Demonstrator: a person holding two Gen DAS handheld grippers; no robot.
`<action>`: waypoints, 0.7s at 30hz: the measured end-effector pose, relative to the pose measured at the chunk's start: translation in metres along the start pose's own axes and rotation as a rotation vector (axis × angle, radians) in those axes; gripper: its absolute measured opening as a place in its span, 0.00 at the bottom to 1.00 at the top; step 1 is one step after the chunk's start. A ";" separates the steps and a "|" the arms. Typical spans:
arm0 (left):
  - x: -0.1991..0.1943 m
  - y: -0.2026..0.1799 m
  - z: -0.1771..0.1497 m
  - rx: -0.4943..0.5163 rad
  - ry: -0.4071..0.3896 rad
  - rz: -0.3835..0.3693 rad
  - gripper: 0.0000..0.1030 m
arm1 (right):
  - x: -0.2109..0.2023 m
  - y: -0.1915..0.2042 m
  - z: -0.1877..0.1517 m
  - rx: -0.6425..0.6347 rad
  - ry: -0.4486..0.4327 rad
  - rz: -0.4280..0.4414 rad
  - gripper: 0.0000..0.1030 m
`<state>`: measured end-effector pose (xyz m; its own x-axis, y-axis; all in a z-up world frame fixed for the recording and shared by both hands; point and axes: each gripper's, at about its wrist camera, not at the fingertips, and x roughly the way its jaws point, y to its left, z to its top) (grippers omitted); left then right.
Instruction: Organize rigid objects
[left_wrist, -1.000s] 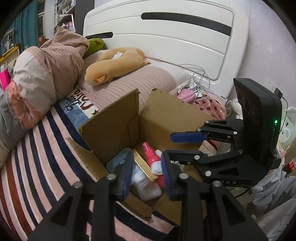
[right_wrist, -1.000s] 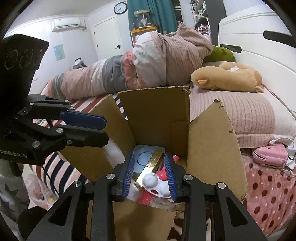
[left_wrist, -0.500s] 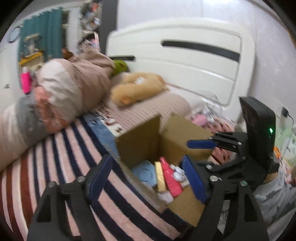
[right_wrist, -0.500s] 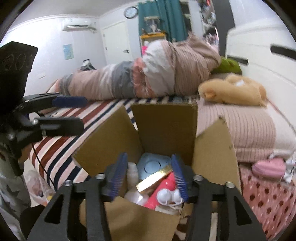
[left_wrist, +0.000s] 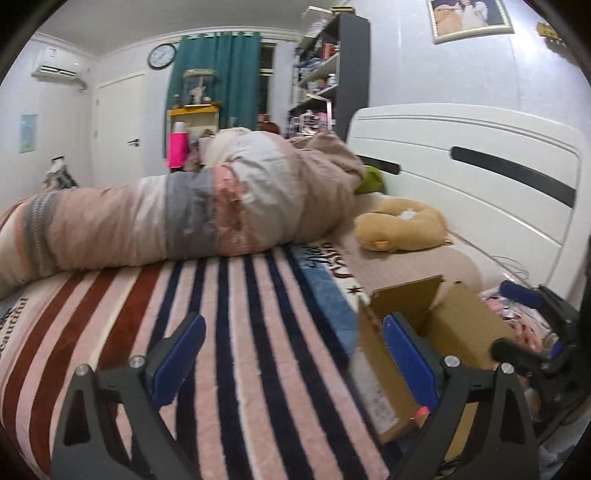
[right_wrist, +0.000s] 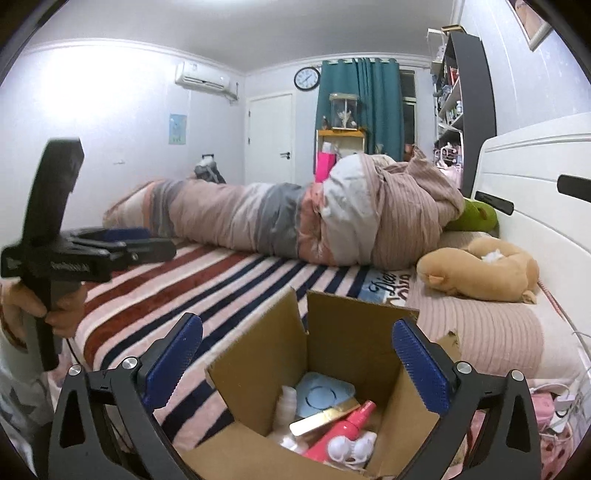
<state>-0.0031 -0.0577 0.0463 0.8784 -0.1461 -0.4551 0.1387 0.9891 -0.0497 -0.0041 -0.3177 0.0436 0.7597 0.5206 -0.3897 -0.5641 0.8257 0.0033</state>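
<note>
- Right wrist view looks down into the open cardboard box (right_wrist: 347, 354) on the striped blanket (right_wrist: 207, 291) of the bed, flaps standing up.
- Inside we see a pink spray bottle (right_wrist: 343, 428) lying slanted, a gold flat bar (right_wrist: 325, 417) across it, a pale blue round-patterned case (right_wrist: 321, 395) behind, a small clear bottle (right_wrist: 288, 400) at the left wall and a white rounded piece (right_wrist: 349, 448) nearest the camera — all touching or overlapping one another.
- Our right gripper (right_wrist: 295, 373) hangs above the box with its jaws wide apart and nothing between them; the blue pads (right_wrist: 421, 365) frame the box opening.
- Left wrist view shows our left gripper (left_wrist: 295, 362) over the blanket just beside the box (left_wrist: 454, 321), jaws likewise spread wide and empty; its right pad overlaps the box's near corner in the picture.
- From the right wrist view that left gripper (right_wrist: 118, 247) appears at the far left, blurred, well apart from the box.
- Beyond the box lie a tan plush toy (right_wrist: 480, 269) on the ribbed pink pillow (right_wrist: 480, 332), a rolled-up duvet (right_wrist: 295, 221) across the bed, and the white headboard (right_wrist: 535, 192).
</note>
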 end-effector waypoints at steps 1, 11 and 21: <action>0.001 0.001 -0.001 0.001 0.000 0.014 0.93 | 0.000 0.000 0.000 0.004 -0.003 0.009 1.00; 0.005 0.009 -0.007 -0.009 -0.008 0.071 0.93 | 0.004 0.000 0.002 0.017 -0.001 0.020 1.00; 0.003 0.008 -0.009 -0.014 -0.012 0.090 0.93 | 0.004 0.002 0.002 0.021 0.002 0.022 1.00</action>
<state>-0.0033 -0.0499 0.0365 0.8925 -0.0562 -0.4474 0.0523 0.9984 -0.0212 -0.0015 -0.3136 0.0434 0.7466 0.5382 -0.3910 -0.5738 0.8184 0.0310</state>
